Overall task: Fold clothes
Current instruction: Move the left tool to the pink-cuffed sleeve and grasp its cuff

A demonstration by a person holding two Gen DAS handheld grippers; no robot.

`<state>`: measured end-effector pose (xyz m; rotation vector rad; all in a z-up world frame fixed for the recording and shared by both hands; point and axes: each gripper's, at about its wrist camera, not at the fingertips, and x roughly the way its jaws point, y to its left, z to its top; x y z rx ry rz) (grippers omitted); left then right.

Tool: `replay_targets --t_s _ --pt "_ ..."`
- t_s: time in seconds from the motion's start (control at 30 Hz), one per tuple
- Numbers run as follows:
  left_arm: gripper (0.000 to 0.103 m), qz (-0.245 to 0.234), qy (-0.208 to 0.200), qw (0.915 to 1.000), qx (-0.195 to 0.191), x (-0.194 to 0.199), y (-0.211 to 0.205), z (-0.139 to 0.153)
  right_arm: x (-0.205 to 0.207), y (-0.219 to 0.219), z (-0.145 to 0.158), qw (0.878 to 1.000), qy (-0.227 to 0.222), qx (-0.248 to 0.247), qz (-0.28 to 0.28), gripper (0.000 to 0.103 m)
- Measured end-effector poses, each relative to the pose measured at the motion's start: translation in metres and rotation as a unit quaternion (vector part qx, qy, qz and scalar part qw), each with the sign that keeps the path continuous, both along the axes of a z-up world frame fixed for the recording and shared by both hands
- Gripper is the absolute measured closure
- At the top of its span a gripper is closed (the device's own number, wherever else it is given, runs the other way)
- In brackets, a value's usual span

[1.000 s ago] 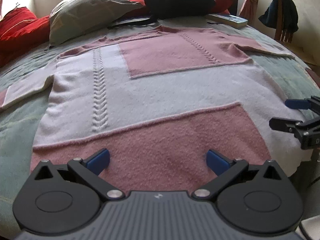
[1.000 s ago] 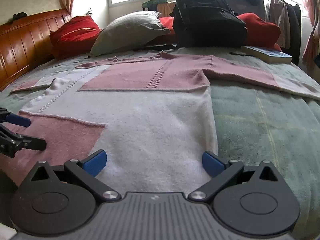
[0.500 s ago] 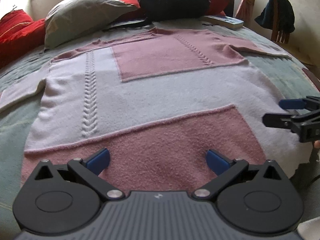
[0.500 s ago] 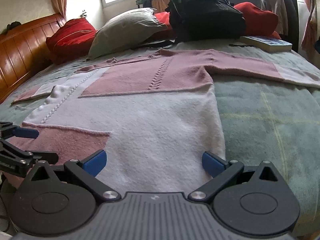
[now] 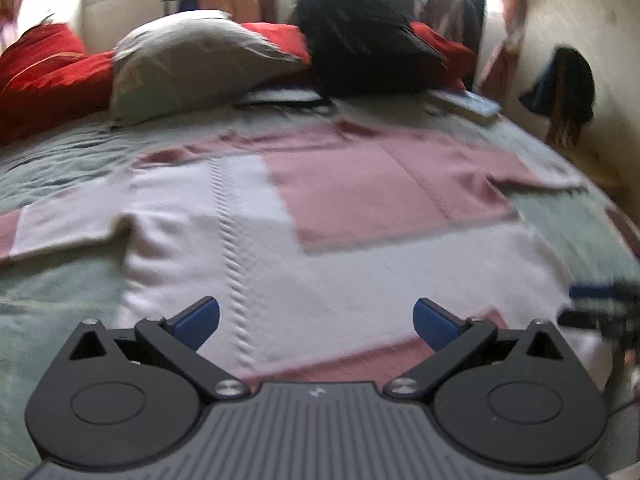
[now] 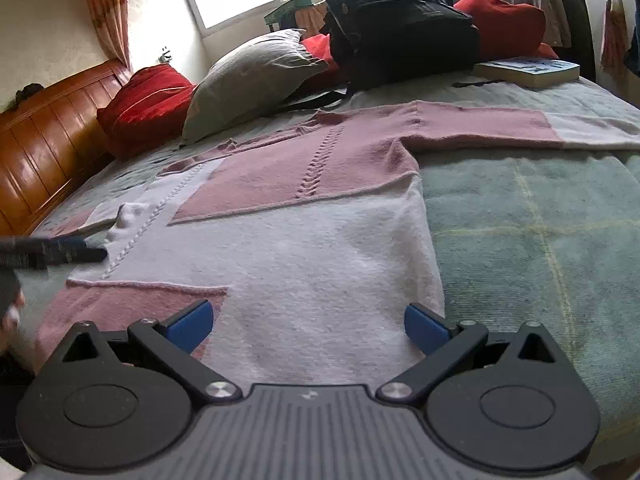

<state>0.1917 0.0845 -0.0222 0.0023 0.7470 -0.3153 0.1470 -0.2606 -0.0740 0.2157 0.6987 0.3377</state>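
Sweater point(image 5: 320, 240) folding is only starting: you are hovering over the hem with nothing gripped, and the garment is lying flat, front up, on the bed point(image 5: 60, 292).

Through the left wrist camera, blurred, your left gripper point(image 5: 316, 316) is standing wide open and empty, with white knit running between its blue pads toward 12 o'clock. One sleeve point(image 5: 52, 232) is stretching out at 9 o'clock, and the other is reaching toward 2 o'clock. Your right gripper point(image 5: 596, 304) is showing at 3 o'clock as a smear. A grey pillow point(image 5: 192, 64) and a black backpack point(image 5: 368, 44) are sitting at the head of the bed, clear of the garment.

Through the right wrist camera, your right gripper point(image 6: 308, 322) is also gaping, holding nothing, above the hem near the sweater's point(image 6: 320, 240) right edge. The right sleeve point(image 6: 520, 126) is lying at 1 o'clock, and a book point(image 6: 528, 70) is resting beyond it.

Judging from this, the next move is calling for you to lower, pinch an edge or sleeve, and carry it inward across the body.
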Motion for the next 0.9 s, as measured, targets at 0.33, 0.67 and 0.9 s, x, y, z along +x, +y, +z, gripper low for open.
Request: replay_targets --t_s 0.33,0.67,0.9 --pt "0.001 0.123 -0.063 0.9903 -0.005 0.03 0.15 0.038 0.022 0.036 0.021 1.0 0.018 0.015 0.02 0.0" --pt "0.001 0.201 -0.037 0.9757 -0.079 0.045 0.264 -0.032 0.037 0.093 0.042 0.998 0.002 0.0 0.058 0.0" --pt "0.001 0.218 -0.016 0.9654 -0.141 0.073 0.308 -0.061 0.049 0.125 0.045 0.998 0.002 -0.012 0.067 0.0"
